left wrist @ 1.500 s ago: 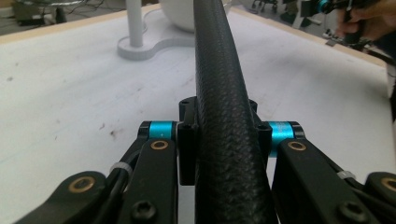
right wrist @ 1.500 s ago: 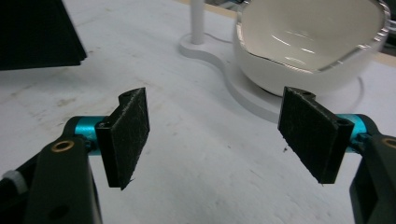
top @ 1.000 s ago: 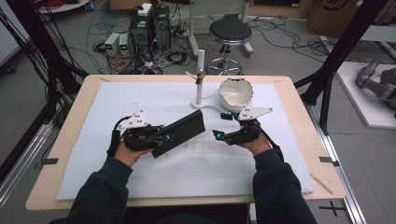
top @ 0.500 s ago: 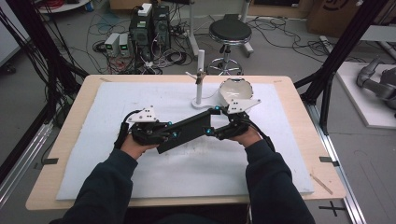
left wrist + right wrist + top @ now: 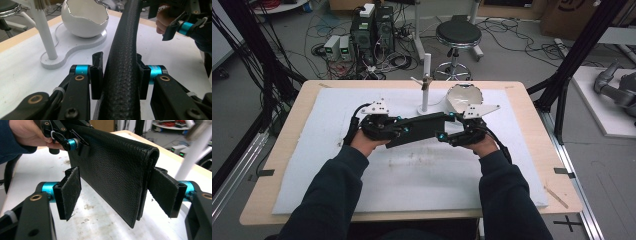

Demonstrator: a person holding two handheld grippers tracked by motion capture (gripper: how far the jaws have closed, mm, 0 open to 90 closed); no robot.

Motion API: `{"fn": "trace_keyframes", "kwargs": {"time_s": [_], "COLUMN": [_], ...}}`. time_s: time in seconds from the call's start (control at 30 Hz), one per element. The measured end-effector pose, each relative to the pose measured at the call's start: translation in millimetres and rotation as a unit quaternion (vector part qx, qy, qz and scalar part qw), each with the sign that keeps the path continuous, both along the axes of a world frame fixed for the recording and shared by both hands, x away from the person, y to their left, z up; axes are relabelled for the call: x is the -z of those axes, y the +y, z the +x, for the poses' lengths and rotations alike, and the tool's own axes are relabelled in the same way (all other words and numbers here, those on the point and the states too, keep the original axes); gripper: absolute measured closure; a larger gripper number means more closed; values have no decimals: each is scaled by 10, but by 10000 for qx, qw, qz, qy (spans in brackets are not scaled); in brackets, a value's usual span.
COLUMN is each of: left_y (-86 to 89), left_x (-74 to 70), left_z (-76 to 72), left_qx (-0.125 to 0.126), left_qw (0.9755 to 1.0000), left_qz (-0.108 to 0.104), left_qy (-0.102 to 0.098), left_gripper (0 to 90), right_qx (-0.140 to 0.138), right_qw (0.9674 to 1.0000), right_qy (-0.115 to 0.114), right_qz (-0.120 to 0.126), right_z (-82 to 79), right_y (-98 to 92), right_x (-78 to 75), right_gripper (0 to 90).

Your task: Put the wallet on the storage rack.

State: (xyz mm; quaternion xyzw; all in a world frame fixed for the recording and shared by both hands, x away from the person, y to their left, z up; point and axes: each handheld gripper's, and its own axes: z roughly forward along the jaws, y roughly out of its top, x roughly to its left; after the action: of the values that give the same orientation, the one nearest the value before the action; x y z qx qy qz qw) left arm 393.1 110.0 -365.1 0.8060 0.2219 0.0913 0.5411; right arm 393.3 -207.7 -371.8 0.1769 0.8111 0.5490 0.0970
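From the high view, a black leather pouch (image 5: 419, 129) hangs above the white-covered bench (image 5: 412, 175), spanning the left tongs (image 5: 399, 131) and right tongs (image 5: 445, 136). In the left gripper view, the left tongs (image 5: 121, 75), whose jaws have just been opening, still pinch the pebbled pouch (image 5: 123, 62). In the right gripper view, the right tongs (image 5: 117, 195) stand open though just closing, pads clear of the folded pouch (image 5: 115, 172) between them.

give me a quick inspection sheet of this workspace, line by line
surface: wooden table under a white mat with faint dark smudges
job's things: black leather wallet held off the mat between both hands
clutter: white stand with an upright post; white egg-shaped bowl beside it
grippers: left tongs shut on the wallet, jaws just easing open; right tongs open, wallet end between the pads, left pad apart from it
cables: black cable trailing from the left tongs; tangle on the floor
surroundings: stool, electronic boxes, black frame legs
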Motion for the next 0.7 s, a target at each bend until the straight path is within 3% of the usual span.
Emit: {"fn": "trace_keyframes", "kwargs": {"time_s": [0.13,0.4,0.7], "left_y": [-87,-175,-283], "left_x": [-43,7,27], "left_z": [66,149,190], "left_qx": [84,81,404], "left_qw": [10000,10000,9992], "left_qz": [8,4,16], "left_qy": [-12,37,-45], "left_gripper": [623,504,544], "right_qx": [157,83,-103], "right_qw": [9998,9998,9994], "right_qy": [58,-7,9], "right_qz": [77,175,319], "right_z": [-5,-70,-83], "right_y": [-137,-348,-449], "right_x": [-18,-15,-19], "right_gripper": [389,573,580]}}
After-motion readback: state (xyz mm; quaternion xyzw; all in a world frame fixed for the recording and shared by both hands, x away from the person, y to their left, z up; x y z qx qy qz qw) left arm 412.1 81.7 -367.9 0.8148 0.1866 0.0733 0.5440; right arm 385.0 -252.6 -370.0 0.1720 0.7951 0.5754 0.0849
